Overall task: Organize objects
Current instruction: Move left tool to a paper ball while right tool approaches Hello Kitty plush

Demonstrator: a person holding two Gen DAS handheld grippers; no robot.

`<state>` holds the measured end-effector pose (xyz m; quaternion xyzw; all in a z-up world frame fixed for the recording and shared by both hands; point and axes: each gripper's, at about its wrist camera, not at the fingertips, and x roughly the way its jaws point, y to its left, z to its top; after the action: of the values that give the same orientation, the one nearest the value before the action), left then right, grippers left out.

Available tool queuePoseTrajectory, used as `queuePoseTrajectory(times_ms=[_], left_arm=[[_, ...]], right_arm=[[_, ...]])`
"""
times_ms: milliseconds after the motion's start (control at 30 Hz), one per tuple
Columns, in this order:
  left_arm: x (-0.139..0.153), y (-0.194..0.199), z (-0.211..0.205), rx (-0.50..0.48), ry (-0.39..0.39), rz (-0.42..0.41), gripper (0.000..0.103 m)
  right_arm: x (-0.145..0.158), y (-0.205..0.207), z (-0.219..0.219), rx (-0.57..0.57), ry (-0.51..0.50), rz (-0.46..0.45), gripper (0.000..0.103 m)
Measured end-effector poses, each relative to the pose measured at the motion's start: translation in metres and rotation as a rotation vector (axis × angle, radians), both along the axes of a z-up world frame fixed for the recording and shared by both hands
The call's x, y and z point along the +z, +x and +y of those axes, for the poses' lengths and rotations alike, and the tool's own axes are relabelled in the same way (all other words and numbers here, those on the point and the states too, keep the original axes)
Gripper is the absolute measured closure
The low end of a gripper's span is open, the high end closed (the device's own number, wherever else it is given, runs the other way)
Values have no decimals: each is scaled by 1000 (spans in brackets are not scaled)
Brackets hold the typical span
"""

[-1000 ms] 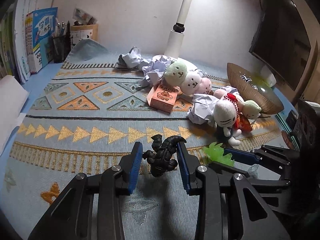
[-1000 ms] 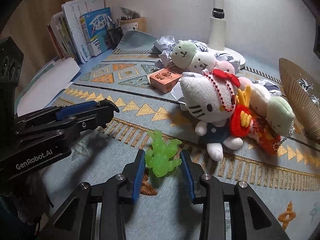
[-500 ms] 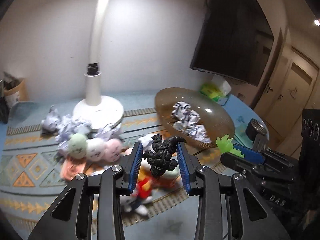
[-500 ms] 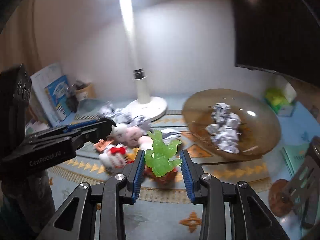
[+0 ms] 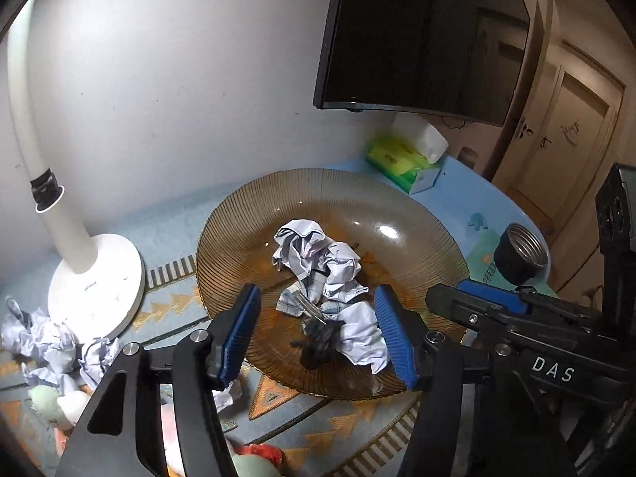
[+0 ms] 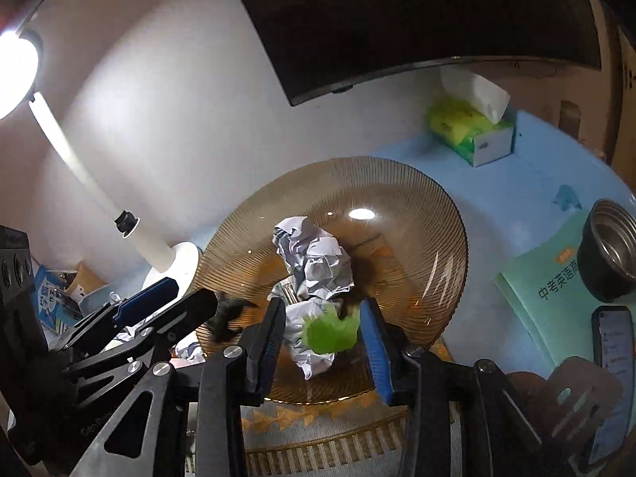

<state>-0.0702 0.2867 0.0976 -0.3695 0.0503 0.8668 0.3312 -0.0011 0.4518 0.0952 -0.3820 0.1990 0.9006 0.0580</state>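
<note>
Two small toy figures are dropping into the amber ribbed glass plate (image 5: 246, 214) at once. At far left stands the white lamp base (image 5: 95, 282), with crumpled paper balls (image 5: 43, 338) on the patterned mat (image 5: 278, 393) of the tabletop beside it. Next comes the left gripper (image 5: 318, 330): its jaws are opening, blue pads clear of the black toy (image 5: 318, 344), which is blurred between them and lies on or just above the plate's near side, against the paper wads (image 5: 318, 262) already piled there. Further right, the right gripper (image 6: 324, 336) also has its jaws opening; the green toy (image 6: 330, 332) sits between the pads, blurred, over the same paper heap, and I cannot tell whether a pad touches it.

Both figures look light, rubbery and knobbly, so they should survive a short fall and bounce little on paper; the glass plate is the fragile part. A fresh grip would best go across the torso, not on the thin limbs. Blur hides which way either figure points or how its long axis lies.
</note>
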Motion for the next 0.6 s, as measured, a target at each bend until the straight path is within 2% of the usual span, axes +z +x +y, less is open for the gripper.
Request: queuePoseTrajectory(times_ms=[133, 300, 333, 400, 433, 533, 600], left_arm=[[-1, 6, -13, -5, 9, -27, 46], [14, 37, -61, 39, 58, 21, 46], [17, 44, -75, 62, 71, 32, 46], [22, 60, -107, 116, 101, 49, 46], [23, 68, -124, 151, 116, 54, 46], [15, 85, -176, 281, 124, 72, 46], [2, 92, -210, 387, 97, 83, 45]], right_arm=[[-1, 12, -6, 48, -38, 7, 61], [8, 31, -48, 157, 5, 58, 60], [9, 35, -59, 185, 12, 68, 60], [8, 40, -81, 233, 14, 85, 46], [6, 43, -91, 253, 10, 98, 43], [-7, 51, -116, 288, -15, 127, 41], [-25, 52, -126, 282, -83, 106, 40]])
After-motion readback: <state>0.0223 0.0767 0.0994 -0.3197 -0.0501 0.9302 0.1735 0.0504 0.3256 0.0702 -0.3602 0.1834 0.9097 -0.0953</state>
